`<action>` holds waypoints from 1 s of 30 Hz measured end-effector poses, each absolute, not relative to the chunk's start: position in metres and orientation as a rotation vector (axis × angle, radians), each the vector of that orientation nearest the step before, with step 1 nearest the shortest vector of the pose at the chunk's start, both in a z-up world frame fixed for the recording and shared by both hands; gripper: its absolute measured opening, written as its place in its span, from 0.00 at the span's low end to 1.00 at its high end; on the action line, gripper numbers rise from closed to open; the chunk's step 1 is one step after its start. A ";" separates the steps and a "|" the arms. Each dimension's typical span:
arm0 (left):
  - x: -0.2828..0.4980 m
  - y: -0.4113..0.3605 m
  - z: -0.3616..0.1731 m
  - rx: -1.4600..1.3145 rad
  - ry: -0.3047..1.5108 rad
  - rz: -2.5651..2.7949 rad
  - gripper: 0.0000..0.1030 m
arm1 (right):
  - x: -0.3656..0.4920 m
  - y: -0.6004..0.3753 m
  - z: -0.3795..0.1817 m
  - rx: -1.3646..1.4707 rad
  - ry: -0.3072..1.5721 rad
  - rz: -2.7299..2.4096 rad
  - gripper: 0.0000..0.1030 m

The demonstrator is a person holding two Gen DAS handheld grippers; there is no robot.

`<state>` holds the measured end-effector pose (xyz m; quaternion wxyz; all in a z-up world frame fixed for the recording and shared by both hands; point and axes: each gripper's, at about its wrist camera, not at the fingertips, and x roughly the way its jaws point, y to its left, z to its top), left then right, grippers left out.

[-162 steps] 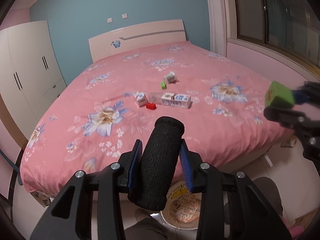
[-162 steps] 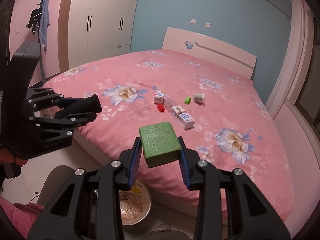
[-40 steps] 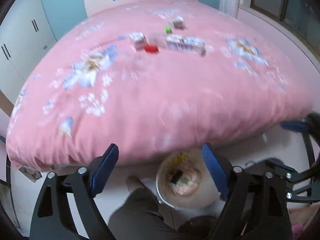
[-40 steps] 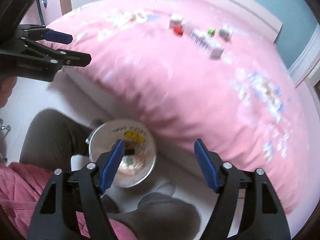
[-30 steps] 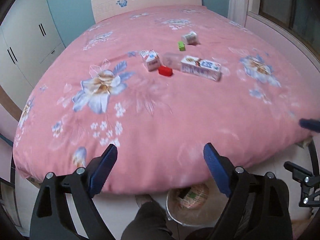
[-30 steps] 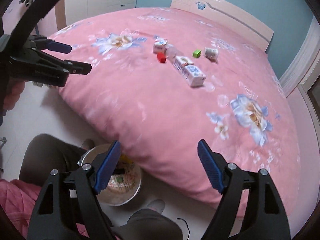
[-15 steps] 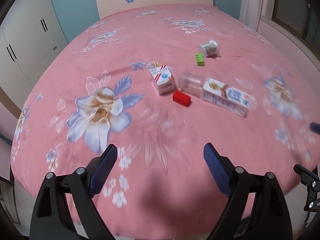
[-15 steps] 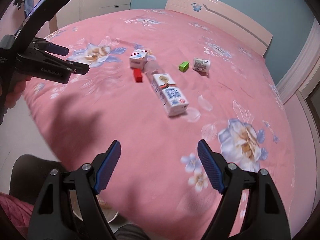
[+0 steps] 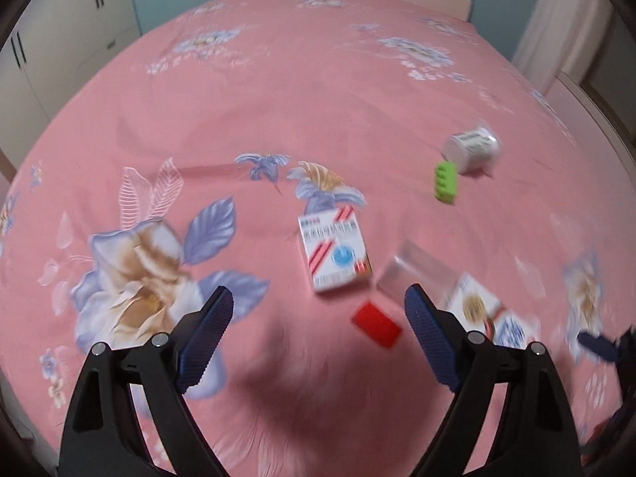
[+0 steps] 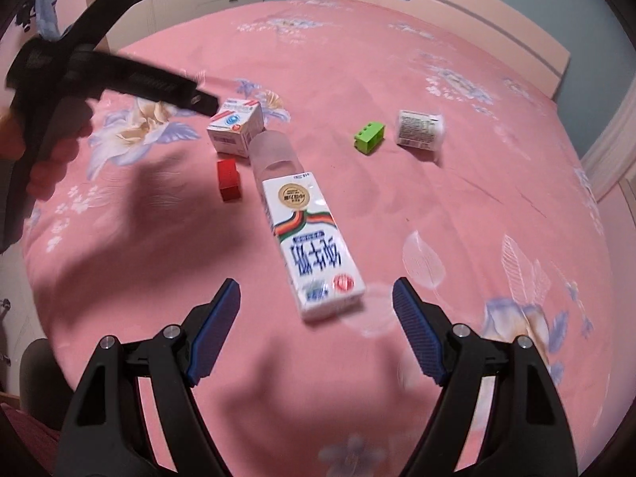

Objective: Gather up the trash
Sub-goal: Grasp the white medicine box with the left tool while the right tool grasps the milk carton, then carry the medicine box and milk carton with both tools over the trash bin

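Litter lies on the pink flowered bed [image 9: 318,91]. My left gripper [image 9: 318,304] hangs open and empty above a white, red-striped box [image 9: 333,252] and a red block [image 9: 375,325]. Beside them lies a clear plastic bottle [image 9: 417,274] and a milk carton [image 9: 489,310]. My right gripper [image 10: 316,298] is open and empty just over the near end of the milk carton [image 10: 312,238]. In the right wrist view the red block [image 10: 228,179], the striped box [image 10: 236,126] and the clear bottle [image 10: 274,153] lie beyond. A green block [image 10: 369,136] and a small white cup [image 10: 419,129] lie farther back.
The headboard [image 10: 457,8] and a blue wall stand at the far end of the bed. White wardrobes [image 9: 59,31] stand to the left. The left gripper's black arm [image 10: 99,67] and a hand cross the upper left of the right wrist view.
Both grippers have swept forward from the bin beside the bed to above the litter. The items now look much nearer. Both jaws stay as wide as before.
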<state>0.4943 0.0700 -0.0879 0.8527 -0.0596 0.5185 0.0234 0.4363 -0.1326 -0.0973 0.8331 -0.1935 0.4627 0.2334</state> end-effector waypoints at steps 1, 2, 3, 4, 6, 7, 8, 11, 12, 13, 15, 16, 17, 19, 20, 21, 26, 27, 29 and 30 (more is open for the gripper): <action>0.504 0.072 -0.095 -0.138 1.107 0.064 0.87 | 0.443 -0.129 -0.103 -0.421 0.990 0.503 0.76; 0.512 0.072 -0.100 -0.146 1.119 0.074 0.87 | 0.451 -0.126 -0.109 -0.432 1.000 0.505 0.76; 0.520 0.073 -0.106 -0.156 1.129 0.080 0.87 | 0.456 -0.124 -0.113 -0.442 1.009 0.506 0.76; 0.528 0.074 -0.111 -0.165 1.135 0.093 0.87 | 0.462 -0.121 -0.119 -0.453 1.019 0.507 0.76; 0.539 0.074 -0.117 -0.178 1.137 0.105 0.87 | 0.473 -0.118 -0.128 -0.457 1.035 0.513 0.76; 0.544 0.073 -0.122 -0.183 1.145 0.109 0.87 | 0.477 -0.117 -0.132 -0.454 1.045 0.520 0.76; 0.549 0.072 -0.126 -0.188 1.155 0.109 0.87 | 0.482 -0.116 -0.136 -0.450 1.055 0.527 0.76; 0.560 0.069 -0.139 -0.208 1.185 0.109 0.82 | 0.497 -0.112 -0.150 -0.434 1.086 0.542 0.76; 0.563 0.068 -0.145 -0.213 1.198 0.109 0.79 | 0.501 -0.110 -0.153 -0.428 1.097 0.545 0.76; 0.567 0.069 -0.149 -0.220 1.209 0.106 0.74 | 0.505 -0.109 -0.158 -0.421 1.112 0.550 0.76; 0.570 0.068 -0.160 -0.234 1.237 0.100 0.59 | 0.509 -0.107 -0.166 -0.419 1.129 0.555 0.76; 0.571 0.067 -0.164 -0.227 1.241 0.104 0.56 | 0.510 -0.106 -0.169 -0.421 1.133 0.555 0.76; 0.570 0.066 -0.166 -0.214 1.234 0.105 0.52 | 0.511 -0.106 -0.172 -0.419 1.135 0.555 0.75; 0.567 0.062 -0.168 -0.182 1.222 0.102 0.44 | 0.510 -0.106 -0.173 -0.404 1.134 0.568 0.66; 0.564 0.062 -0.167 -0.177 1.219 0.098 0.44 | 0.510 -0.106 -0.173 -0.399 1.133 0.572 0.53; 0.562 0.062 -0.167 -0.178 1.217 0.094 0.44 | 0.509 -0.107 -0.171 -0.389 1.135 0.575 0.49; 0.547 0.063 -0.161 -0.151 1.214 0.086 0.44 | 0.497 -0.114 -0.165 -0.377 1.128 0.539 0.48; 0.541 0.063 -0.159 -0.142 1.210 0.083 0.44 | 0.493 -0.116 -0.163 -0.373 1.128 0.533 0.48; 0.529 0.062 -0.151 -0.119 1.198 0.080 0.44 | 0.483 -0.121 -0.154 -0.365 1.119 0.525 0.48; 0.522 0.062 -0.146 -0.104 1.189 0.078 0.44 | 0.479 -0.123 -0.150 -0.363 1.113 0.521 0.48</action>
